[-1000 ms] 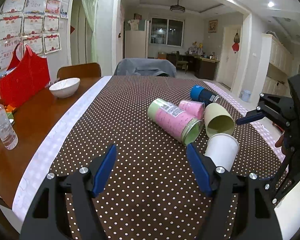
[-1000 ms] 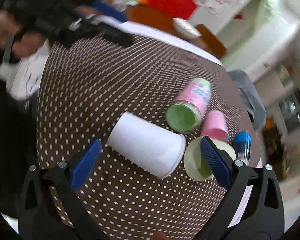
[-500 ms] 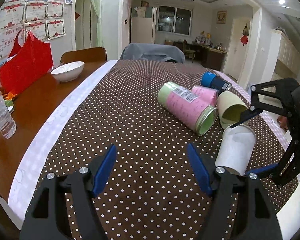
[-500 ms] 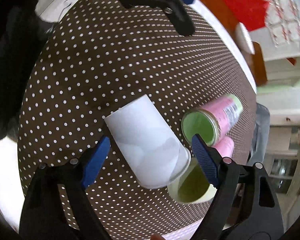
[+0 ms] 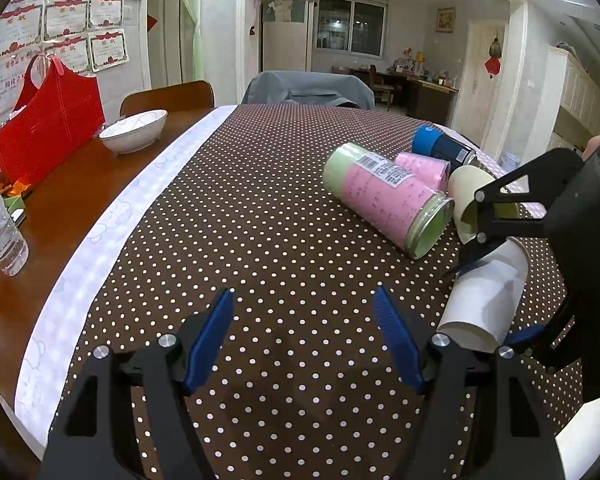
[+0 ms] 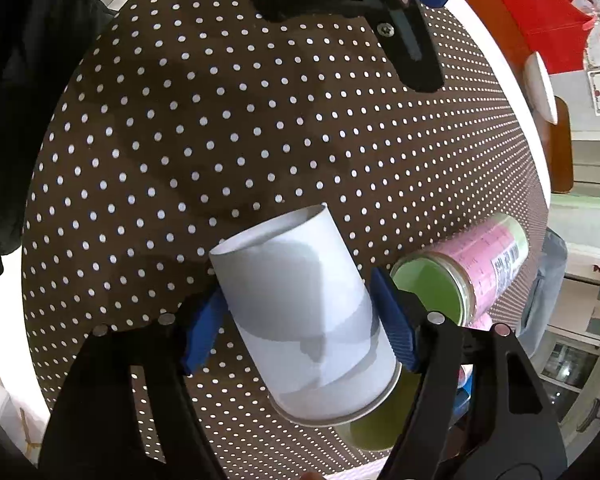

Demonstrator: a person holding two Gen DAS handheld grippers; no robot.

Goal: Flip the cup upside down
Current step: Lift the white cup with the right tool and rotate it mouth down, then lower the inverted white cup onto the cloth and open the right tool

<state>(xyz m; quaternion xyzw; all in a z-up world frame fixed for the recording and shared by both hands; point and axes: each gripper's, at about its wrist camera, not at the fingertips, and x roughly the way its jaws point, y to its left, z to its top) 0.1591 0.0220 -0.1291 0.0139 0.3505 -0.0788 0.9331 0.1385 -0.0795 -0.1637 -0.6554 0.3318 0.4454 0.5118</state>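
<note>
A white paper cup (image 6: 300,312) lies tilted on the brown polka-dot cloth, its base toward the left gripper. My right gripper (image 6: 296,320) is shut on the white cup, a blue pad on each side. In the left wrist view the cup (image 5: 484,300) sits at the right with the right gripper (image 5: 496,304) around it. My left gripper (image 5: 304,340) is open and empty above the cloth, left of the cup.
A pink and green tin (image 5: 384,200), a pink cup (image 5: 424,170), a cream cup (image 5: 474,204) and a blue-capped bottle (image 5: 440,146) lie behind the white cup. A white bowl (image 5: 134,132), a red bag (image 5: 48,120) and a clear bottle (image 5: 2,236) stand at the left.
My right gripper has closed its pads onto the white cup, which has turned more upright in its view. The left gripper has stayed open in place.
</note>
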